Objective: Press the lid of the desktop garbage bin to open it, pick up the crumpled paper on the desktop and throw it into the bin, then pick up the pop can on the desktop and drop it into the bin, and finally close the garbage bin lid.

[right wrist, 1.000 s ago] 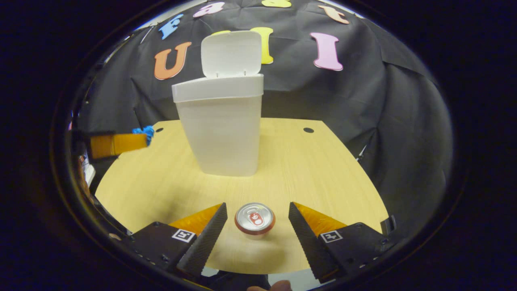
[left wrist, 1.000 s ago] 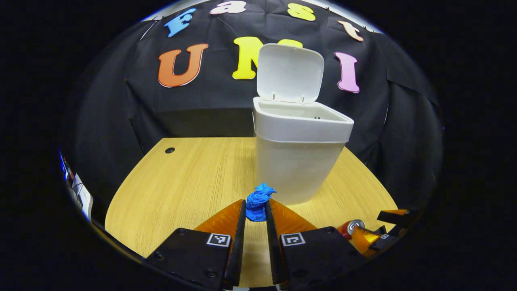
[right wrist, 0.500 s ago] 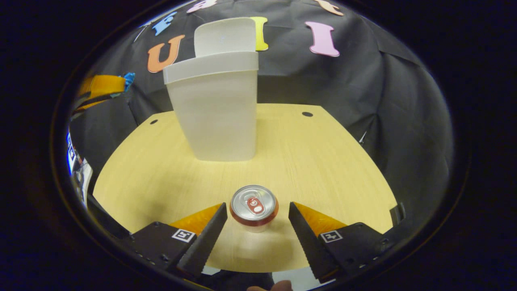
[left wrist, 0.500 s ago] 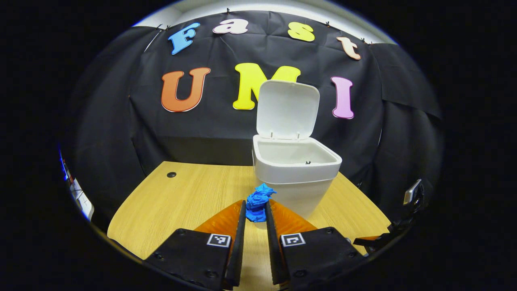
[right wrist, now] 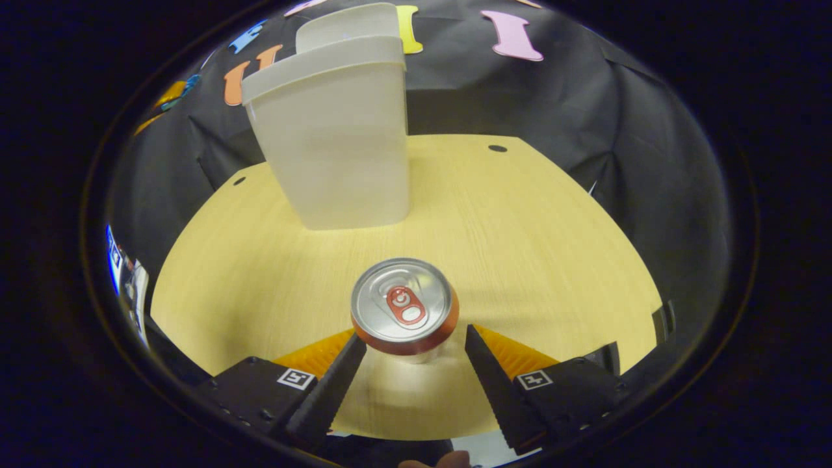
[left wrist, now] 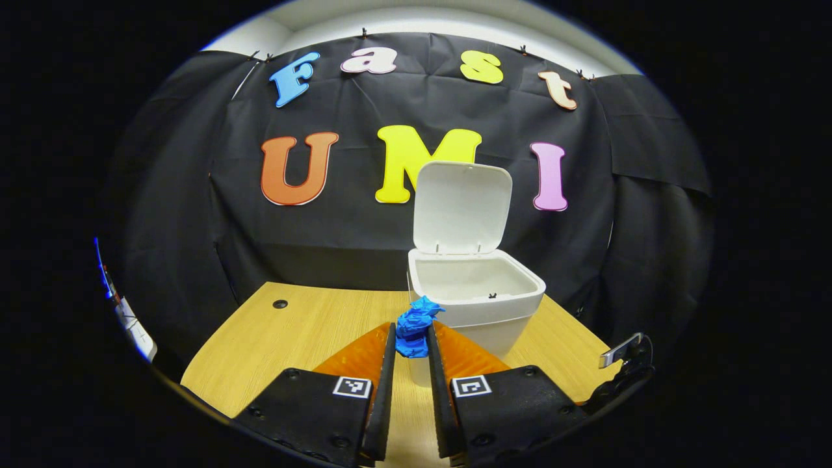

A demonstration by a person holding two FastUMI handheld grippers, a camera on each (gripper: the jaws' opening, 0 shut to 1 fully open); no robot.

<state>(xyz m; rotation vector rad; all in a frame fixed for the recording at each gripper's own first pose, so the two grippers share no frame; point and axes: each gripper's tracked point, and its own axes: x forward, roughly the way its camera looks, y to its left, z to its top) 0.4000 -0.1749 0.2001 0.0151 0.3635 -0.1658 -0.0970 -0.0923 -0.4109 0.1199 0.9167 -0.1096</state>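
Observation:
The blue crumpled paper is pinched between the tips of my left gripper, which is shut on it and held high in the air. Just beyond and to the right of it stands the white bin with its lid upright and open, and the inside looks bare. In the right gripper view the red pop can stands upright on the wooden table. My right gripper is open, one finger on each side of the can, apart from it. The bin rises behind the can.
Two small round holes sit near the table's far corners. The table's curved front edge runs close under both grippers. Part of the right gripper's body pokes in low at the right of the left gripper view.
My left gripper has risen with the paper, from table height to above the bin's rim. My right gripper has sunk toward the can, which now sits between its fingertips.

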